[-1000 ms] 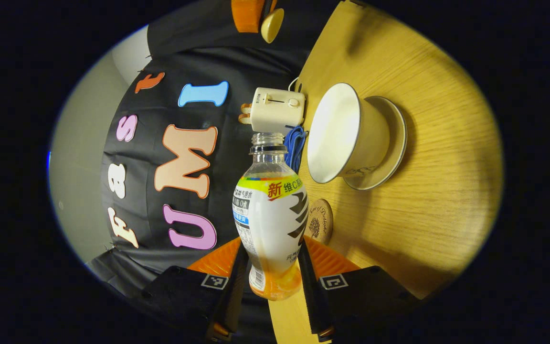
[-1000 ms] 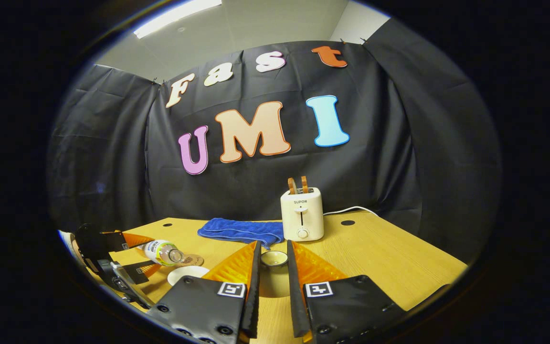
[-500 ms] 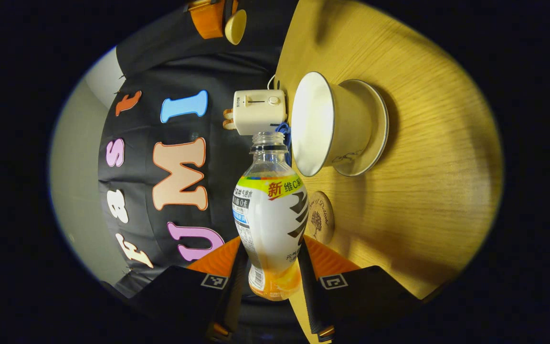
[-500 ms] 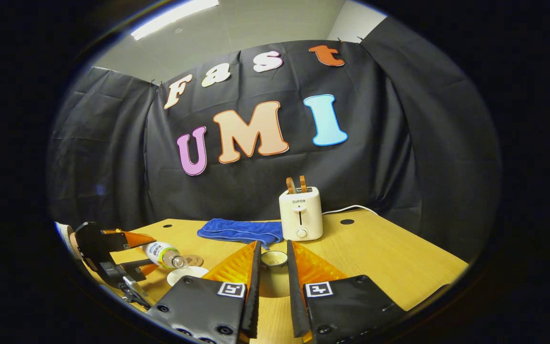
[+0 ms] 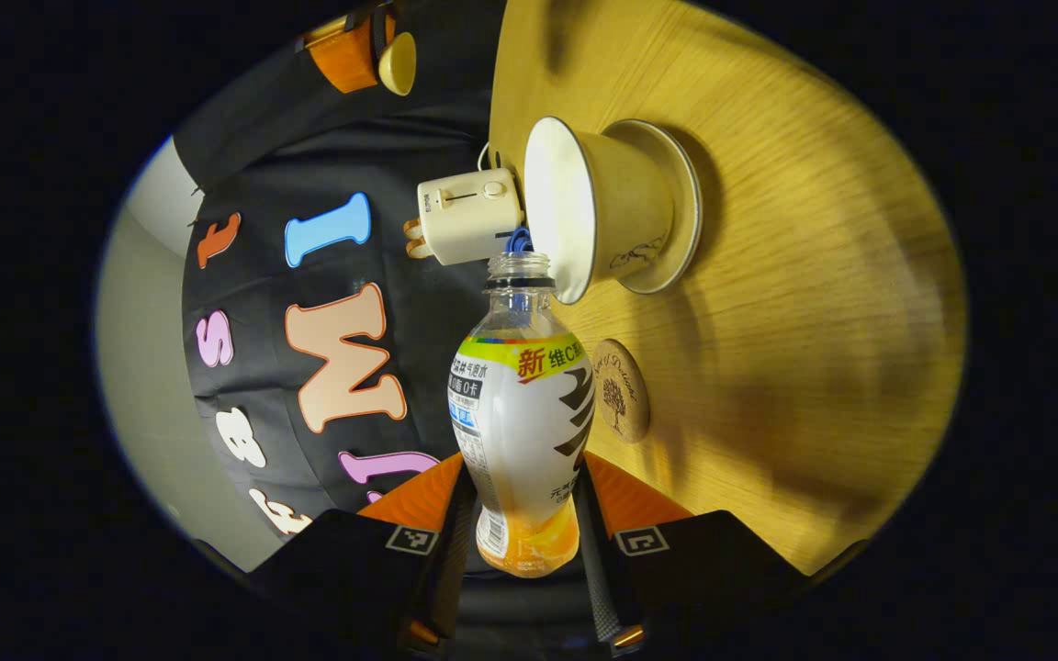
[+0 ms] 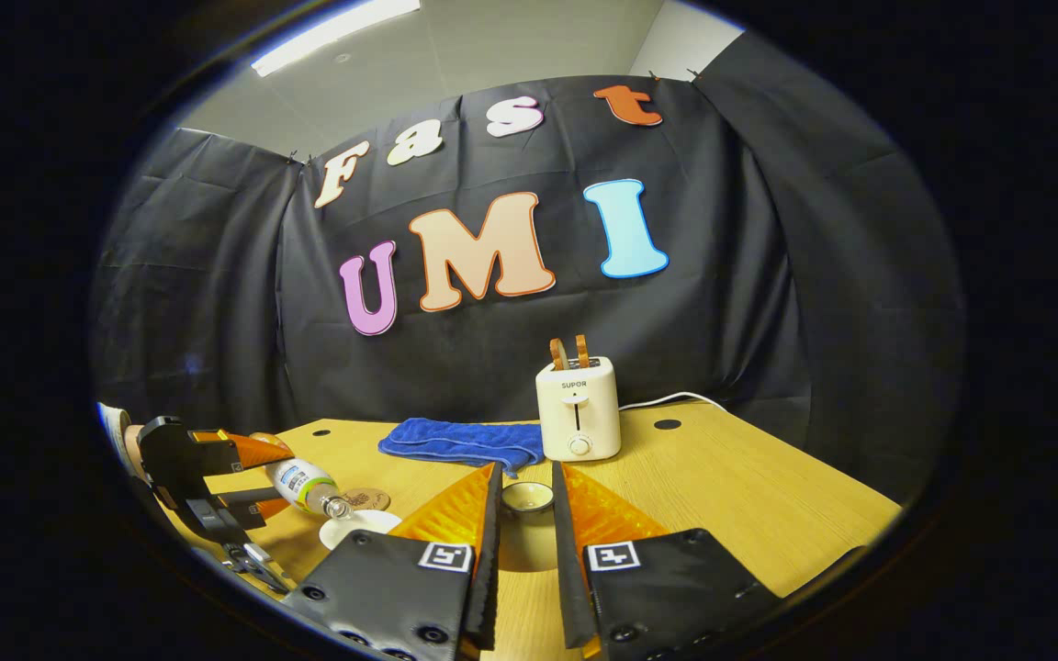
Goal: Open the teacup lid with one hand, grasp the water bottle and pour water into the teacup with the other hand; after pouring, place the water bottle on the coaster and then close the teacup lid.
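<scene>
Two grippers share the work: the left gripper (image 5: 522,542) pinches the bottle (image 5: 520,422), tipped mouth-first over the cup (image 5: 584,216) to pour (coaster (image 5: 621,390) beside), while the right gripper (image 6: 525,542) pinches the lid (image 6: 527,498) clear.

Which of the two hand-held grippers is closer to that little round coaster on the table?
Left. The left hand-held gripper holds the water bottle tipped beside the coaster. The right hand-held gripper holds the teacup lid, farther off.

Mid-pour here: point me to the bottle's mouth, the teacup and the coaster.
water bottle (image 5: 517,268), left gripper view: on its open neck.
teacup (image 5: 625,213), left gripper view: on its outer wall.
coaster (image 5: 623,402), left gripper view: on its printed face.
</scene>
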`<state>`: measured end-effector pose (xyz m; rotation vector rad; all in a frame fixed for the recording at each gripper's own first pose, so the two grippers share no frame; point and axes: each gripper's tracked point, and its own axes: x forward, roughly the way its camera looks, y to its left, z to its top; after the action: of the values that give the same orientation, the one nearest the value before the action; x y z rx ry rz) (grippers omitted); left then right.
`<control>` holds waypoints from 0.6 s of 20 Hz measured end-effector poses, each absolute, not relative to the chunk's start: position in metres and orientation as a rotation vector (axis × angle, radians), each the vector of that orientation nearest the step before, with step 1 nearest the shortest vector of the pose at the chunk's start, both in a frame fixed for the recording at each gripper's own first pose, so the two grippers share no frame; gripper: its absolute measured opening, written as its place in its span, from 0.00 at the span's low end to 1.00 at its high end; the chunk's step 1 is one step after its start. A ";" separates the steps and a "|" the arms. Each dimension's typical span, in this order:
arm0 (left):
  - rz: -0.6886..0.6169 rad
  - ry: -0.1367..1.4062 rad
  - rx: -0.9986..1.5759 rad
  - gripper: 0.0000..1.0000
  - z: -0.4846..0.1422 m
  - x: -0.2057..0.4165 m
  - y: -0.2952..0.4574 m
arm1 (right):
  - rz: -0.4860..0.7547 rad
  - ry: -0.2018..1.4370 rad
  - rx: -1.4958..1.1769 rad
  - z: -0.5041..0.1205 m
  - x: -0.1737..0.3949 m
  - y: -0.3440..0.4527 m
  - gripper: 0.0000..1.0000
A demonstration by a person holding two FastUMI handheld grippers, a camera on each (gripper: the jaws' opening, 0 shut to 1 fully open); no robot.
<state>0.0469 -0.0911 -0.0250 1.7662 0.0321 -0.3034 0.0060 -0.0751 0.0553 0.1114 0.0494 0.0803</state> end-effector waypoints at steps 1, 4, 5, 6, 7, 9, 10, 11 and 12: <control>-0.306 0.029 1.778 0.55 -0.024 0.046 -0.090 | 0.081 0.050 0.112 0.055 0.006 -0.075 0.31; -0.306 0.024 1.811 0.55 -0.021 0.043 -0.090 | 0.079 0.052 0.108 0.054 0.006 -0.075 0.31; -0.307 0.023 1.822 0.55 -0.019 0.043 -0.089 | 0.080 0.052 0.107 0.054 0.006 -0.075 0.31; -0.307 0.018 1.839 0.55 -0.016 0.044 -0.090 | 0.081 0.052 0.107 0.054 0.006 -0.074 0.31; -0.306 0.013 1.856 0.55 -0.014 0.045 -0.092 | 0.082 0.053 0.108 0.053 0.006 -0.074 0.31; -0.301 -0.003 1.888 0.55 -0.009 0.046 -0.091 | 0.083 0.054 0.110 0.054 0.007 -0.074 0.31; -0.297 -0.005 1.903 0.55 -0.006 0.045 -0.093 | 0.084 0.053 0.111 0.053 0.006 -0.073 0.31; -0.295 -0.009 1.917 0.55 -0.004 0.046 -0.093 | 0.085 0.054 0.111 0.054 0.006 -0.074 0.30; -0.294 -0.014 1.931 0.54 -0.001 0.048 -0.092 | 0.086 0.054 0.111 0.053 0.006 -0.073 0.31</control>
<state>0.0478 -0.0920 -0.0006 1.9307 -0.0140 -0.2940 0.0062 -0.0728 0.0534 0.1111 0.0544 0.0860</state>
